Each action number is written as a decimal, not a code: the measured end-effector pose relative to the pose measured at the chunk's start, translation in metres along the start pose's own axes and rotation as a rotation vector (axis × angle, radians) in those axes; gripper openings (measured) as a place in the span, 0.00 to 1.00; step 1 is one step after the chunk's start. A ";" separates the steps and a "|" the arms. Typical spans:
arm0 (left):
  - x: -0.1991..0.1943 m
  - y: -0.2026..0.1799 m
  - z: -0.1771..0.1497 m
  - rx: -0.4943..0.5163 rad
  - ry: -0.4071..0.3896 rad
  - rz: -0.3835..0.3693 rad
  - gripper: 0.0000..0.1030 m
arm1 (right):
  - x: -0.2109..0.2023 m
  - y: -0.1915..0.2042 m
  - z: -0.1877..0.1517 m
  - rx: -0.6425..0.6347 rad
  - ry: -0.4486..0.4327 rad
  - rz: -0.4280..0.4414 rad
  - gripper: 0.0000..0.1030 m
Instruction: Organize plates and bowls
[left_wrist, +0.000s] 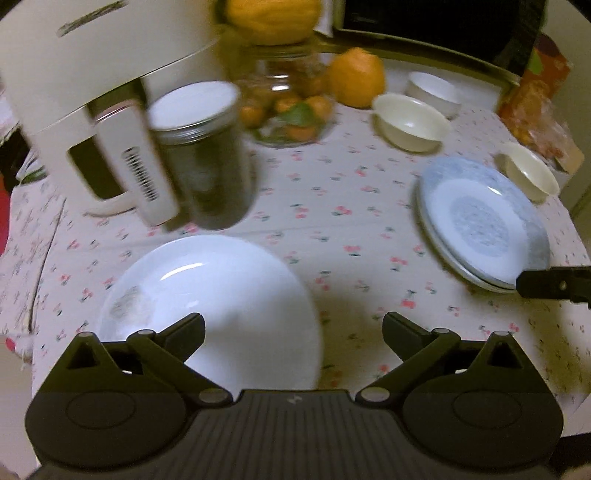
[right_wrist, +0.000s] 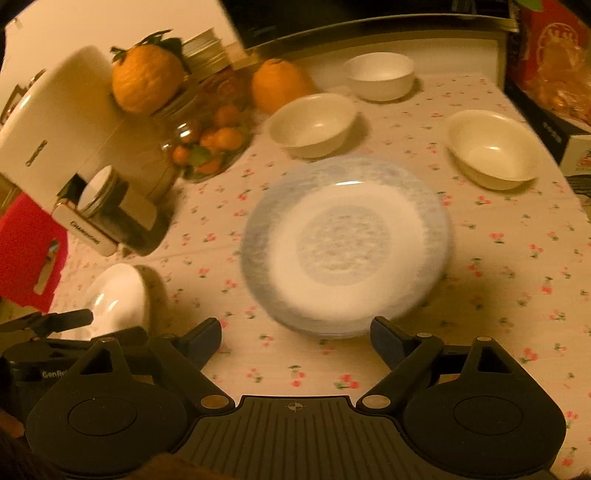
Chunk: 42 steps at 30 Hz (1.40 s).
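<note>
Left to right across the counter (right_wrist: 498, 295), under a cherry-print cloth:

Kettle (left_wrist: 74, 74), cream, far left, upright; a dark jar (left_wrist: 207, 166) with a white lid just beside its handle; neither belongs to the task.

White plate (left_wrist: 210, 295), near left, lying flat and alone; the left gripper (left_wrist: 293, 330) hangs over its near rim, jaws wide, nothing between them.

Glass dish of small oranges (right_wrist: 210, 147), back centre; two large citrus fruits near it.

Blue-rimmed plates (right_wrist: 343, 243), centre, apparently two stacked, the lower edge showing under the upper; the right gripper (right_wrist: 295, 338) sits just short of the near rim, jaws wide and empty.

Cream bowl (right_wrist: 314, 123), behind the stack, apart from it; white bowl (right_wrist: 380, 75) further back; second cream bowl (right_wrist: 493, 147), right, standing alone.

Handling, as judged: all pieces look like glazed ceramic or glass, stiff, smooth, likely slippery and breakable; plates moderately heavy, and heavier as a stack. Best hold on a plate is probably across the rim, one jaw over and one under the lip; bowls by the wall at the rim. The two cream bowls look matched and should nest; the white plate probably joins the blue stack; set down gently to avoid chipping.
</note>
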<state>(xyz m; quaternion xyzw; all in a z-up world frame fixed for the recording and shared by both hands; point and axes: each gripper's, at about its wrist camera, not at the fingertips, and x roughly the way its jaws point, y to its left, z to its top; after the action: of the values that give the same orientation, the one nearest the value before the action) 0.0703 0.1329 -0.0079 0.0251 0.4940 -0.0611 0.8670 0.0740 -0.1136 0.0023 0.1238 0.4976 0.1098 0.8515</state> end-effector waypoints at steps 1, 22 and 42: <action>0.000 0.006 0.000 -0.014 0.003 0.001 0.99 | 0.003 0.006 0.000 -0.006 0.004 0.004 0.87; 0.007 0.111 -0.025 -0.212 -0.005 0.041 0.92 | 0.068 0.092 -0.016 -0.084 0.058 0.125 0.87; 0.012 0.127 -0.041 -0.216 0.012 -0.045 0.42 | 0.094 0.128 -0.034 -0.155 0.003 0.244 0.87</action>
<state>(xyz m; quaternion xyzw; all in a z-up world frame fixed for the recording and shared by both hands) 0.0583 0.2617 -0.0411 -0.0790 0.5032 -0.0267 0.8602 0.0817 0.0399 -0.0503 0.1172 0.4700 0.2507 0.8381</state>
